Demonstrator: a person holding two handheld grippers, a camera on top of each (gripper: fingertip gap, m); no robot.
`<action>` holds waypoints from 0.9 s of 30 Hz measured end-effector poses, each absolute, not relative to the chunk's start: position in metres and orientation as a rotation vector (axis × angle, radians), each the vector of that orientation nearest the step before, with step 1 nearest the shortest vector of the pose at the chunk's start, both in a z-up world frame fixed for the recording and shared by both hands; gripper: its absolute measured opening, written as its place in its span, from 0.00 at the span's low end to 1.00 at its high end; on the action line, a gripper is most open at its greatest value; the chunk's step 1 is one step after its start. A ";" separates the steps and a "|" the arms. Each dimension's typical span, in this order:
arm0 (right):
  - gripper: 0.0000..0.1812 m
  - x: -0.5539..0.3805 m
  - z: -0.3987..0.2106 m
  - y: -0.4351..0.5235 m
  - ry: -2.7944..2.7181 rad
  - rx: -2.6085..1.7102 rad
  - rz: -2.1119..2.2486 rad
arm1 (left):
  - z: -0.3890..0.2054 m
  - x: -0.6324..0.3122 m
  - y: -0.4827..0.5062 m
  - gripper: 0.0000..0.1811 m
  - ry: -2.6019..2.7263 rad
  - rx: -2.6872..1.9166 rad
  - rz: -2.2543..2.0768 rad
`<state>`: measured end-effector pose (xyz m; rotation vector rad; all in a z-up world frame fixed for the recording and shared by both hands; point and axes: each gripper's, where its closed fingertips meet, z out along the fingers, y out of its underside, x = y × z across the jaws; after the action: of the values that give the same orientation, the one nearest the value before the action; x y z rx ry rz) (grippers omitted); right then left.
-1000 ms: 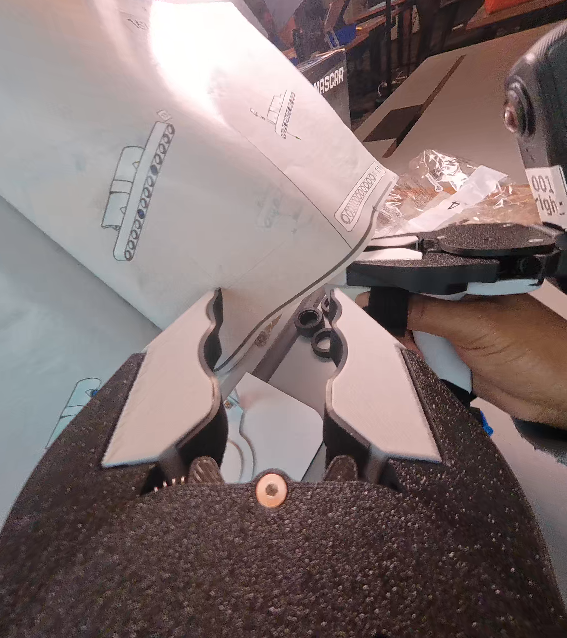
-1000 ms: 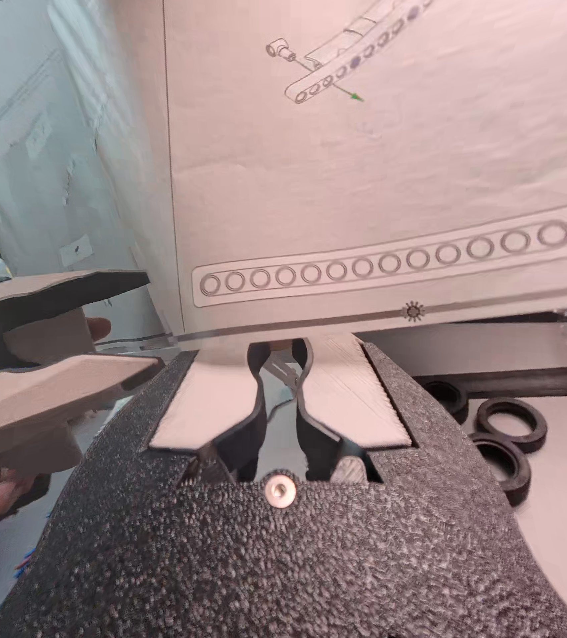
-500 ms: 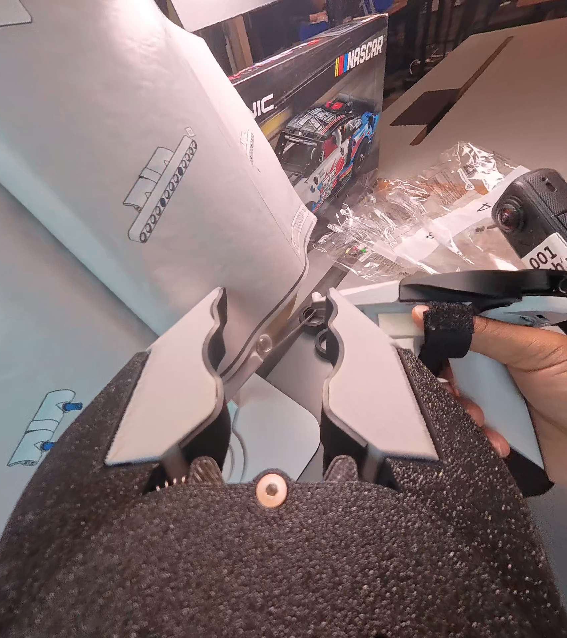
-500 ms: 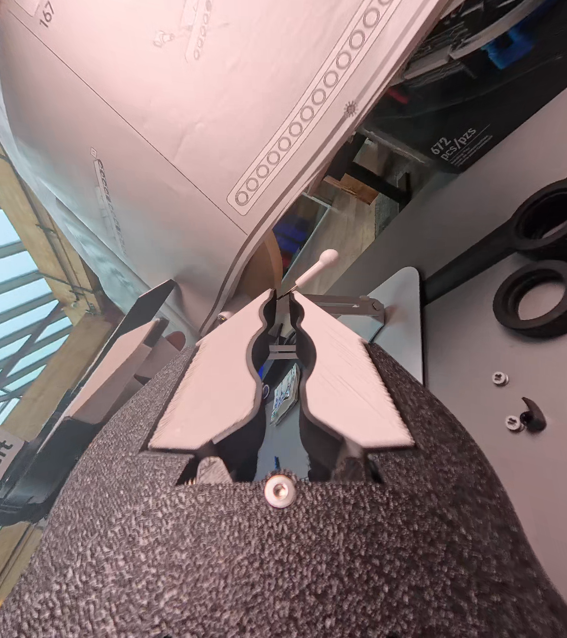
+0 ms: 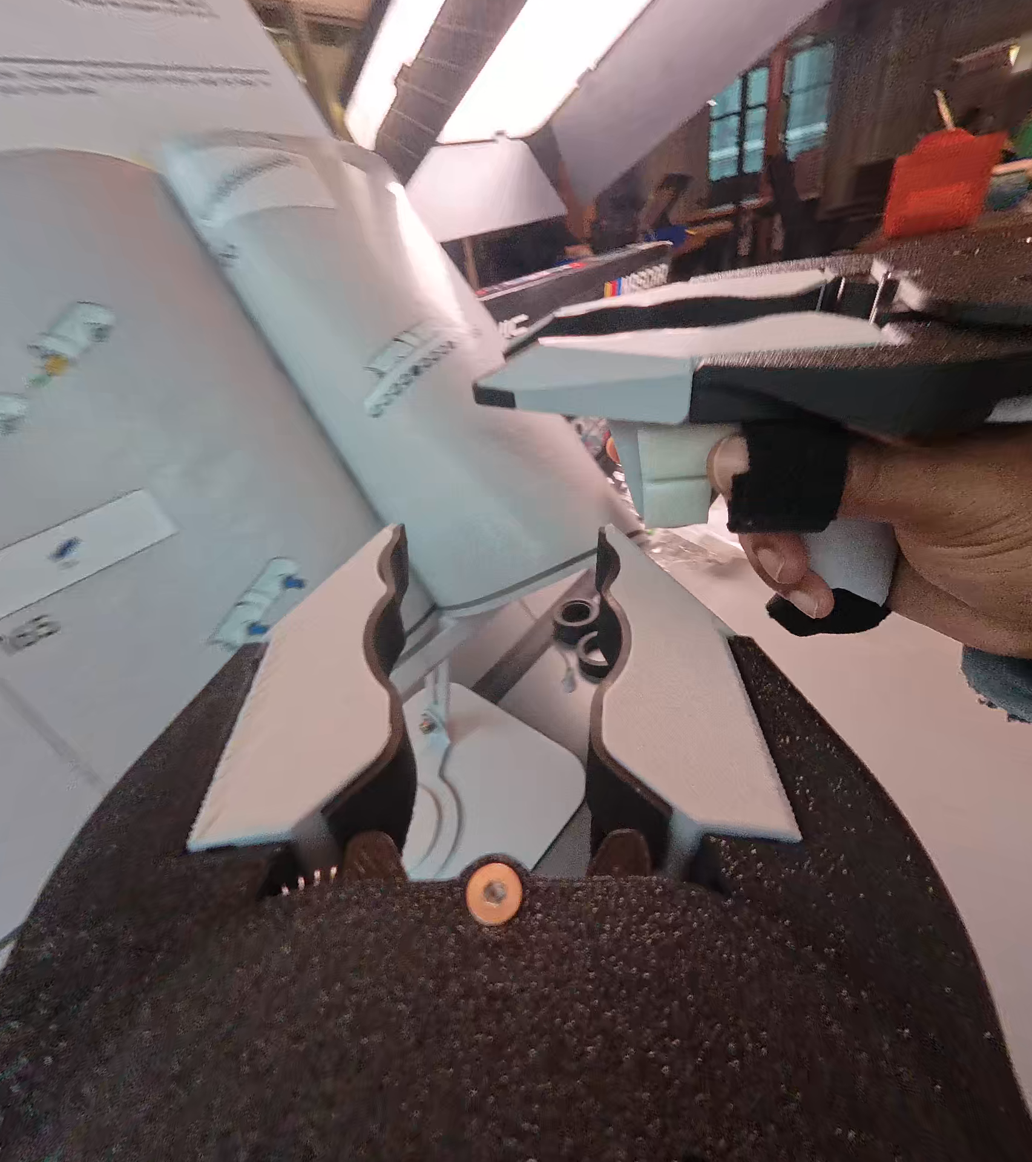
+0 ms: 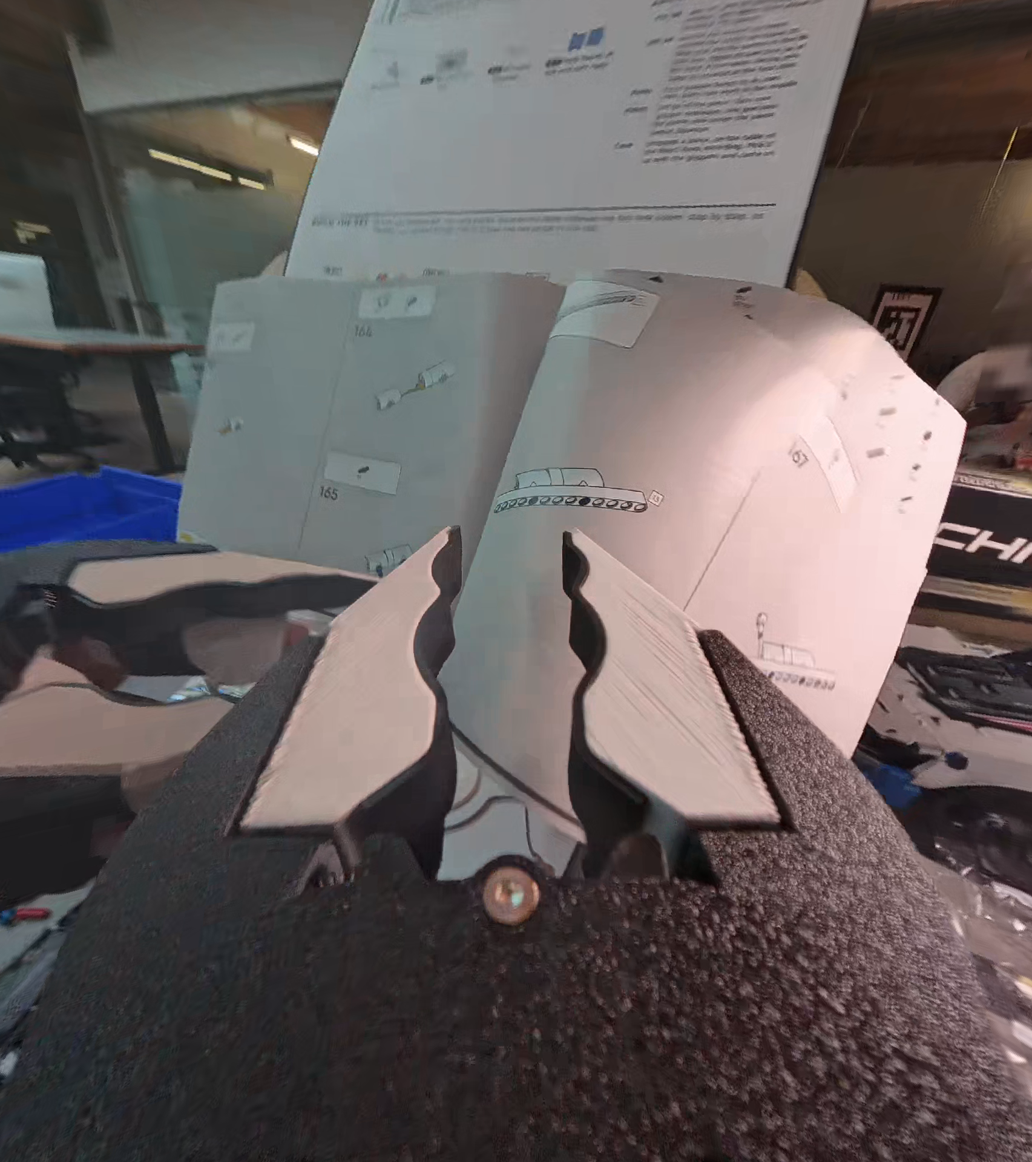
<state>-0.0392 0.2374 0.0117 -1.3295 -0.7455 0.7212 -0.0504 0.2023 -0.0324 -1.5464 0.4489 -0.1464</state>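
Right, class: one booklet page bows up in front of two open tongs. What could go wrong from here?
The bowed page is gripped by neither the left tongs nor the right tongs, so it may flop back. Closing on its curve could crease it. The black tyres just beyond the left tongs might get knocked.

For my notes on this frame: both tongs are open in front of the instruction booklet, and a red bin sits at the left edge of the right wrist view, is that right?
Nearly. The bin at the left edge of the right wrist view is blue, not red. The rest holds: the left tongs and right tongs both stand open in front of the instruction booklet.
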 end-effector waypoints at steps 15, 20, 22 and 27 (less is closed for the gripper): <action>0.26 -0.039 -0.035 0.296 -0.711 -1.524 0.388 | -0.044 -0.244 0.192 0.55 -0.064 -1.650 0.226; 0.26 -0.037 -0.034 0.292 -0.726 -1.526 0.402 | -0.048 -0.241 0.190 0.31 -0.084 -1.644 0.247; 0.26 -0.037 -0.033 0.290 -0.730 -1.525 0.407 | -0.048 -0.235 0.190 0.22 -0.062 -1.641 0.226; 0.27 -0.034 -0.029 0.285 -0.738 -1.512 0.422 | -0.035 -0.212 0.186 0.07 -0.014 -1.588 0.187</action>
<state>-0.0338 0.2847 -0.0288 -1.5122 -0.7380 0.4223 -0.2119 0.1856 -0.0352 -1.5879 -0.0141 0.1867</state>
